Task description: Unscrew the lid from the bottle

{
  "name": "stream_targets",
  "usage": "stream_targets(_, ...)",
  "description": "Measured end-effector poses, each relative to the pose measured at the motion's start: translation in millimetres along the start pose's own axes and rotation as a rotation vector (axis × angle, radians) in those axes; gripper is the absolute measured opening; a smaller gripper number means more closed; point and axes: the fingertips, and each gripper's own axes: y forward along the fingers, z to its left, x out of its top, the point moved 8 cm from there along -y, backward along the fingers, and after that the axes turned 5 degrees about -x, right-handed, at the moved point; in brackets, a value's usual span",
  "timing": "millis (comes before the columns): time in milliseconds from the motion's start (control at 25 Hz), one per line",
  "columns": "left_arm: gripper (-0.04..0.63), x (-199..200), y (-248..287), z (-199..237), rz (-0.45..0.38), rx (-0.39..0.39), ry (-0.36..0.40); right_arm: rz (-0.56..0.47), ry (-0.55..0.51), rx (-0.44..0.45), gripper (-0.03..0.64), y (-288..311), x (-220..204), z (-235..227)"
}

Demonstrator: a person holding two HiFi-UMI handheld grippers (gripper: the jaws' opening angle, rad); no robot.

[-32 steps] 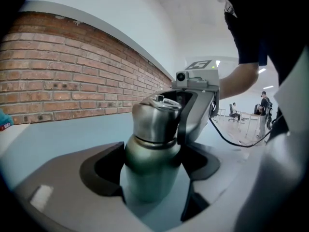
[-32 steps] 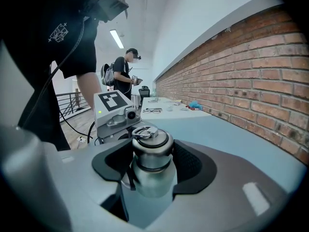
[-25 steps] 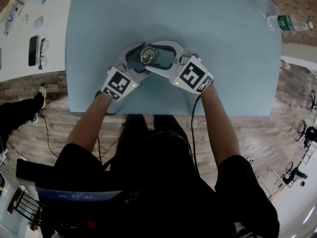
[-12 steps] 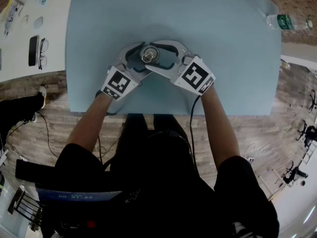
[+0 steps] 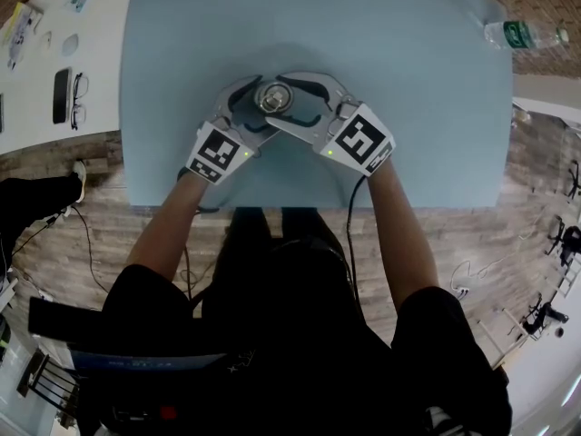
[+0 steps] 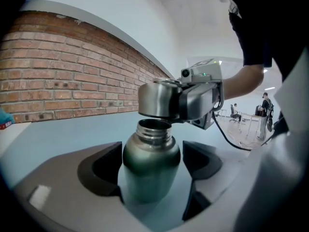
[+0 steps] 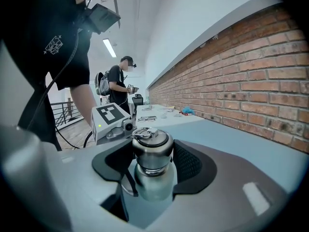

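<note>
Lid (image 6: 161, 99) in right gripper (image 7: 153, 153), just above bottle (image 6: 150, 162)

The right gripper (image 7: 153, 159) has its jaws closed on the steel lid (image 7: 152, 144), which has a ring handle on top and sits directly over the steel bottle (image 7: 146, 187). The left gripper's marker cube (image 7: 111, 116) shows just behind, and a brick wall (image 7: 251, 76) runs along the right.
</note>
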Motion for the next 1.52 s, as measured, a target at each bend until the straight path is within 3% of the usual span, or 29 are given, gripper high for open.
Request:
stream_targets(280,0.390,2.8,-8.4,0.0,0.005,0.032,0.015,-0.048,0.034,-0.054,0.261,-8.2,0.9,-1.7)
stream_targets(1000,0.383,-0.8,-25.6,-10.0,0.037,0.088,0.021,-0.030,0.103,-0.231,0.262,-37.4,-26.6,-3.3)
stream_targets(1520,0.345,-9.4,-37.3,-29.8,0.044,0.126,-0.039,0.016,0.148,-0.320,0.262,-43.4,-53.4,-3.4)
